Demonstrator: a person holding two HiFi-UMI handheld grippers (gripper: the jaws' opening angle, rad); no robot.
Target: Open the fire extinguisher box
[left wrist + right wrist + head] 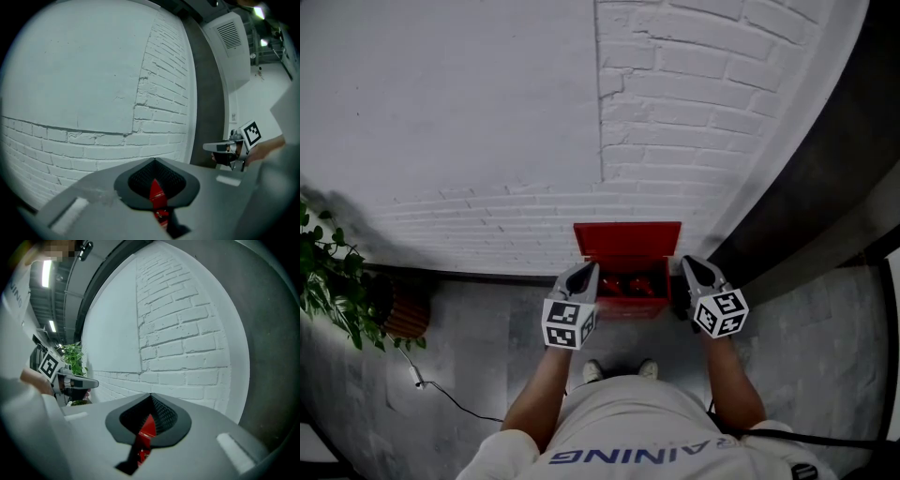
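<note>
Floor: grey stone tiles (487, 337) under the person's feet, with a thin cable (450, 398) trailing at the left.
Left gripper (586, 270) (155, 161): fingers clenched on nothing, at the box's left end.
Right gripper (689, 264) (151, 397): fingers clenched, empty, covering the box's right corner.
Fire extinguisher box (628, 242): red, on the floor against the wall, between the grippers.
Hard to see: the box's contents, a dim red jumble.
Axis: long side runs along the wall; mouth faces up, lid stands back against the bricks.
Wall (487, 122): white-painted brick, with a potted plant (328, 272) at the left.
</note>
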